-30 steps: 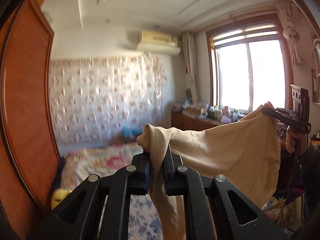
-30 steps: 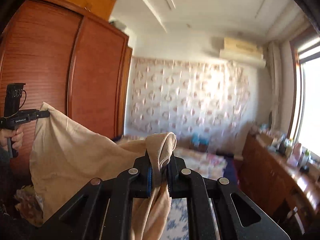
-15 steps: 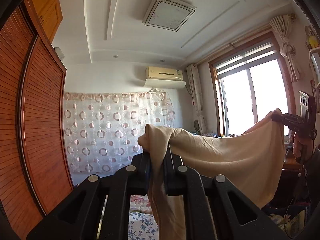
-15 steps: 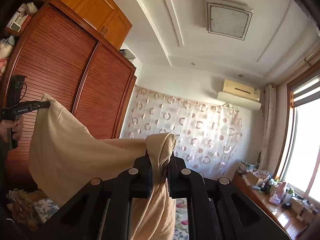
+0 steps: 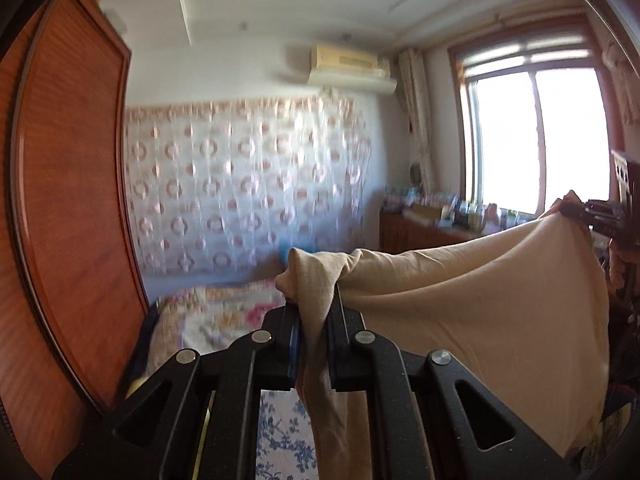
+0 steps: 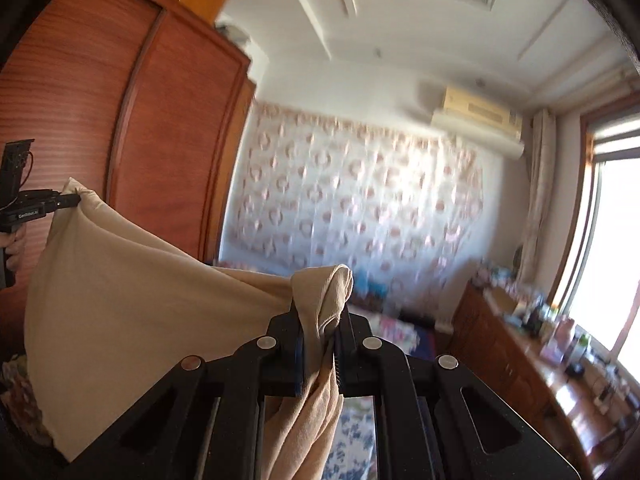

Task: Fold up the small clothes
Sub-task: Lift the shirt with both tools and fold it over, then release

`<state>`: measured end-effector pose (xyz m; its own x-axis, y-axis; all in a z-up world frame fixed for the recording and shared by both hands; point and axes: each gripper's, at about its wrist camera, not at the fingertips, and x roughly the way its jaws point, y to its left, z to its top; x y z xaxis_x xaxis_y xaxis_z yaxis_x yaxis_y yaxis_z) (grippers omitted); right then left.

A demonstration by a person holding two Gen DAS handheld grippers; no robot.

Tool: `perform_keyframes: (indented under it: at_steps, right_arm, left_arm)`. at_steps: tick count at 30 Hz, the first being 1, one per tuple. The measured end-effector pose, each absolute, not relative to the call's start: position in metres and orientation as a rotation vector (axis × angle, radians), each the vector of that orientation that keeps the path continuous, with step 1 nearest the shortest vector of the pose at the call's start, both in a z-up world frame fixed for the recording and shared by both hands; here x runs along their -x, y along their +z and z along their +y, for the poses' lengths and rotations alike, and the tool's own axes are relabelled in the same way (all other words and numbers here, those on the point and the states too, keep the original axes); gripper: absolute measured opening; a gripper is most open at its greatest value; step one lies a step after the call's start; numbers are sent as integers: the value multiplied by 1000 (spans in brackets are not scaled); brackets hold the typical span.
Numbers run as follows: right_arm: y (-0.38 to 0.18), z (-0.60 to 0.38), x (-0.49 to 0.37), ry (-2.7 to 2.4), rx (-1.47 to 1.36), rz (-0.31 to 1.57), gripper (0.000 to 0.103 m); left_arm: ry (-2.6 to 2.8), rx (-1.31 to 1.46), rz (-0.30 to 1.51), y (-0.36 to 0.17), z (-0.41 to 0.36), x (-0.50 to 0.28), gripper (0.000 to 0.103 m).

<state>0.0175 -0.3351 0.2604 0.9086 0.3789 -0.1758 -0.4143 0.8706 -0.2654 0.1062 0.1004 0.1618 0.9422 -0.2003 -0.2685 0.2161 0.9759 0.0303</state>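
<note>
A beige garment (image 5: 480, 312) hangs stretched in the air between both grippers. My left gripper (image 5: 316, 316) is shut on one bunched corner of it, and the cloth spills over the fingers. In the left wrist view the right gripper (image 5: 576, 210) pinches the far corner at the right edge. My right gripper (image 6: 320, 328) is shut on its own bunched corner of the beige garment (image 6: 132, 308). In the right wrist view the left gripper (image 6: 70, 200) holds the other corner at the far left, gripped by a hand (image 6: 12, 244).
A bed (image 5: 216, 316) with a floral cover lies below and ahead. A tall wooden wardrobe (image 6: 120, 128) stands on the left. A wooden dresser (image 6: 532, 364) crowded with small items runs under the window (image 5: 536, 140) on the right. A patterned curtain (image 5: 248, 192) covers the far wall.
Both grippers swung up towards the ceiling half a second ago and have come back down, so the bed shows again. The garment stays stretched between them.
</note>
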Motion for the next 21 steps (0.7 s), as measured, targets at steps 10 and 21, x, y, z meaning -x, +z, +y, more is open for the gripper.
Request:
perform_keyframes:
  at_steps: [10,21]
  right_arm:
    - [100,-279,-228,384,294,456,11]
    - [79,-259,-336,360,288,622,12]
  left_arm:
    - [-139,-76,597,-3,77,-290,12]
    - [-164,-59,715,-40,76,-336,15]
